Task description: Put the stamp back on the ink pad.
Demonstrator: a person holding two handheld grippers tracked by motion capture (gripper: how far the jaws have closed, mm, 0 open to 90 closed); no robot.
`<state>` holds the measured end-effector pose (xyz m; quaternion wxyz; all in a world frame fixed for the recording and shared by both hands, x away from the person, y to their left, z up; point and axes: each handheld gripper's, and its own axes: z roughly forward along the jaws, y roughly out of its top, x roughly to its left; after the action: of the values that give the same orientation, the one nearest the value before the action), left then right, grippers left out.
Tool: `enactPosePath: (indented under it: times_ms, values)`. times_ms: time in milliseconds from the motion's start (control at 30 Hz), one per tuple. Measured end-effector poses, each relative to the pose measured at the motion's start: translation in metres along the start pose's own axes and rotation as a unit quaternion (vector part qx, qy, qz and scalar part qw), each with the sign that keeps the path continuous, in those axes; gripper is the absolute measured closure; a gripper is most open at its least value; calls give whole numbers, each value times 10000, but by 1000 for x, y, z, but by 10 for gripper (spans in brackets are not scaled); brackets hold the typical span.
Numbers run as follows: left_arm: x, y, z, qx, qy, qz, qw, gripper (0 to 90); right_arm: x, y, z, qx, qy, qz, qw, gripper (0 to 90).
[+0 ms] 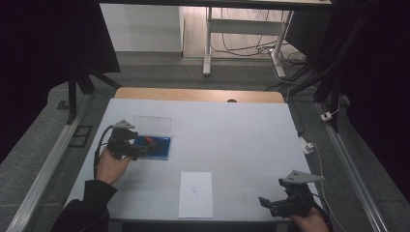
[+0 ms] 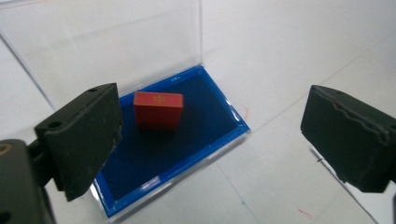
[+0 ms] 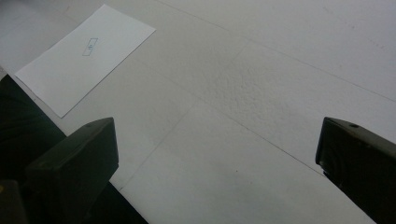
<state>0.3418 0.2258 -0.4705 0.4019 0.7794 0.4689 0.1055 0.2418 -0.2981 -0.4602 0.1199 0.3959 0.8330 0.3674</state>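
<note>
Left claw [image 2: 210, 135] spread wide, nothing between the jaws; poised above the open case [image 2: 224, 100], with the block [image 2: 158, 110] ahead of and below the gap, nearer the left jaw than the right. Risk one: off-centre closing, left jaw meeting the block first and shoving it across the blue lining instead of pinching it. Risk two: a jaw tip catching the raised blue rim on descent, dragging or tipping the light case. Risk three: contact with the clear lid [image 2: 116, 42], upright just beyond the block, likely to rock the case or swing the lid. Block: small, red, box-shaped, flat-faced, a faint gold mark on top; sitting upright on the lining toward the lid end, clear of the rim. Probably rigid and easy to pinch on opposite faces. Right claw [image 3: 217, 172] also spread wide and empty, low over bare table [image 3: 261, 70], paper [image 3: 84, 56] ahead to its left; well apart from the case.
</note>
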Motion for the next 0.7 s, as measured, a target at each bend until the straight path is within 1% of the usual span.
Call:
enactPosePath:
  times_ms: [133, 233, 400, 533, 700]
  values:
    - [-4, -3, -4, -62, -59, 121, 9999, 11, 0, 0, 0, 11, -7, 3, 10000, 0]
    - [-7, -6, -8, -69, -126, 155, 9998, 0, 0, 0, 0, 0, -3, 8, 10000, 0]
    - [-12, -12, -16, -93, -271, 150, 9995, 0, 0, 0, 0, 7, -13, 12, 10000, 0]
    - [-17, -17, -27, -241, -450, 110, 9986, 0, -1, 0, 0, 10, -9, 21, 10000, 0]
    - [-24, -27, -41, -326, -514, 103, 9981, 0, -1, 0, 0, 14, -11, 24, 10000, 0]
